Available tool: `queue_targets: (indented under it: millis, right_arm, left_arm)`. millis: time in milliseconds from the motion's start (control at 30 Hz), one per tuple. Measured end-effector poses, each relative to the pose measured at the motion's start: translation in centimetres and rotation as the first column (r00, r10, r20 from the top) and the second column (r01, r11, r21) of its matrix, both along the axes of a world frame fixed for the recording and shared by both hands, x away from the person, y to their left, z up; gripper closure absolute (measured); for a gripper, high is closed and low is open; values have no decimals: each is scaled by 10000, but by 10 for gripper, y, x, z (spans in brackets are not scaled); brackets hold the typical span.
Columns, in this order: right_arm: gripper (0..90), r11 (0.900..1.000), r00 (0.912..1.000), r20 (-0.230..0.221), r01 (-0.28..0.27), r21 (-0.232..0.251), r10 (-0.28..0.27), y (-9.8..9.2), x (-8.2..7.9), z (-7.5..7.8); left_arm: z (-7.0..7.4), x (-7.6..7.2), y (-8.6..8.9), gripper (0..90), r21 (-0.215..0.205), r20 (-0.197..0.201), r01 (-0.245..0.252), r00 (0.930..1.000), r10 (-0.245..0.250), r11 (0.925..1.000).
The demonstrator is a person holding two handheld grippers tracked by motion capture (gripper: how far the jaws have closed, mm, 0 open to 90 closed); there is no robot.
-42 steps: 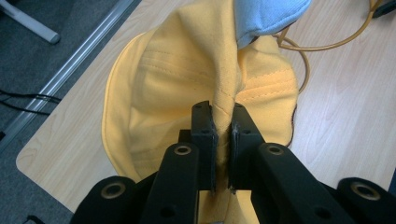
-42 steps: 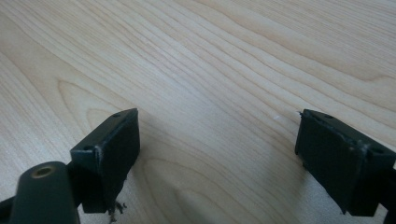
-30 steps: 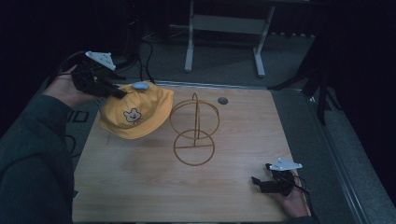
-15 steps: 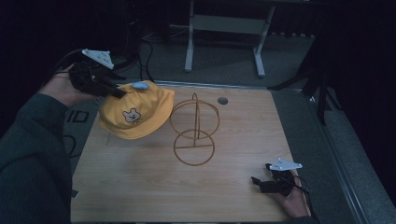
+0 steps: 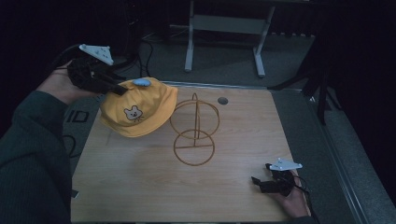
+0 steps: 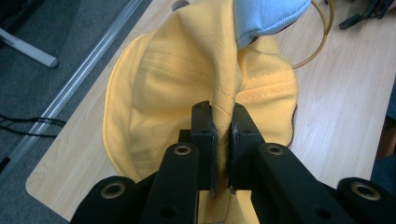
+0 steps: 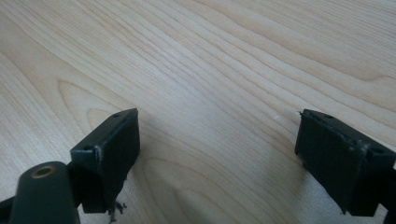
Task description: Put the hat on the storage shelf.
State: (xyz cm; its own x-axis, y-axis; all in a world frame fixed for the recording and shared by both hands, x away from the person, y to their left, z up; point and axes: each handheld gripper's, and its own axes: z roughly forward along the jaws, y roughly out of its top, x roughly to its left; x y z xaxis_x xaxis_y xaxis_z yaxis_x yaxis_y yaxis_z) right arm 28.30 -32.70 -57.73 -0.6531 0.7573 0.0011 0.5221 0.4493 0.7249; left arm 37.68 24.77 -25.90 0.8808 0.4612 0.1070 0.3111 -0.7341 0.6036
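The high view is dim and grainy, its surroundings sinking into near black, with only the desk (image 5: 140, 186) moderately lit from above. Both gripper views are far brighter and evenly lit, wood grain sharp. Shadows stay soft. The nearest black claw parts blur slightly at the bottom edges.

1. a wire stand (image 5: 195, 132) of golden rings sits upright near the middle of the table, a flat ring at its base and a round hoop above.
2. the wooden table (image 5: 140, 186) has a pale grain and a small round hole (image 5: 222, 100) near its far edge.
3. a grey metal frame (image 5: 224, 28) stands on the dark floor beyond the table.
4. black cables (image 6: 23, 123) lie on the floor beside the table's edge.
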Motion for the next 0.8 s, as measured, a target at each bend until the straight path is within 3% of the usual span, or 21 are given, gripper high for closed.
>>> queue_targets:
  millis: [800]
  right_arm:
    - [138,10000,10000,-18,9,6,-9,0,0,0]
  left_arm:
    - [8,3,-18,832,-217,200,341,9992,-337,9992]
